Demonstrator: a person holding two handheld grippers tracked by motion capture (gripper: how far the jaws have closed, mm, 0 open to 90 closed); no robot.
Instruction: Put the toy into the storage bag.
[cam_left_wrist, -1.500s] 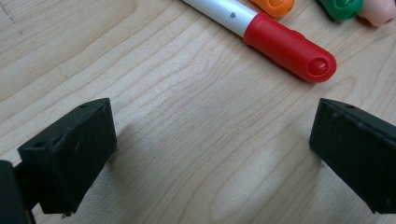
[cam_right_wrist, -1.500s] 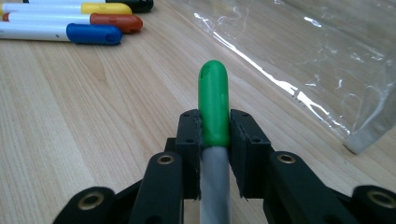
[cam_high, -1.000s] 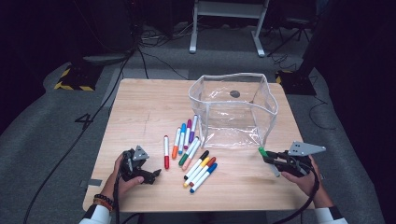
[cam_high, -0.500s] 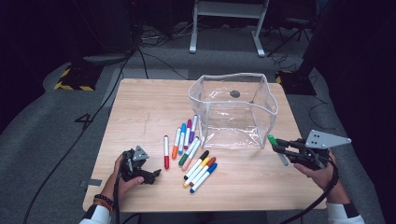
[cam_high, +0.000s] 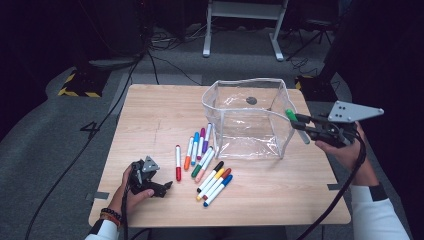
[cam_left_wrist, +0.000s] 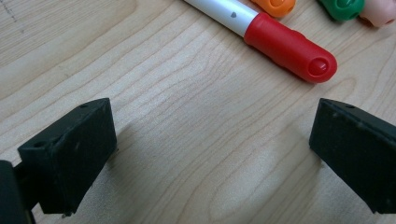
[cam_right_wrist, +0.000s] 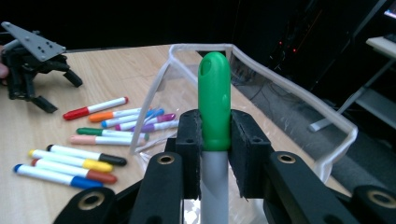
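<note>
A green-capped marker (cam_high: 295, 123) (cam_right_wrist: 214, 107) is clamped between the pads of my right gripper (cam_high: 299, 124) (cam_right_wrist: 215, 140), held in the air just right of the clear plastic pouch (cam_high: 248, 117) (cam_right_wrist: 261, 79), level with its rim. The pouch stands open on the wooden table. My left gripper (cam_high: 159, 186) (cam_left_wrist: 210, 154) rests on the table near the front left, jaws wide open with bare wood between them. The red-capped marker (cam_high: 177, 162) (cam_left_wrist: 275, 39) lies just beyond its jaws. Several more markers (cam_high: 207, 165) (cam_right_wrist: 93, 140) lie loose left and in front of the pouch.
The table (cam_high: 150, 115) has bare wood at the back left and along the front right. Around it is grey floor with cables (cam_high: 100, 125) and a white stand (cam_high: 245, 25) behind the pouch.
My right gripper has risen with the green marker from near the tabletop to the height of the pouch's rim, and moved toward the pouch. The left gripper has stayed put.
</note>
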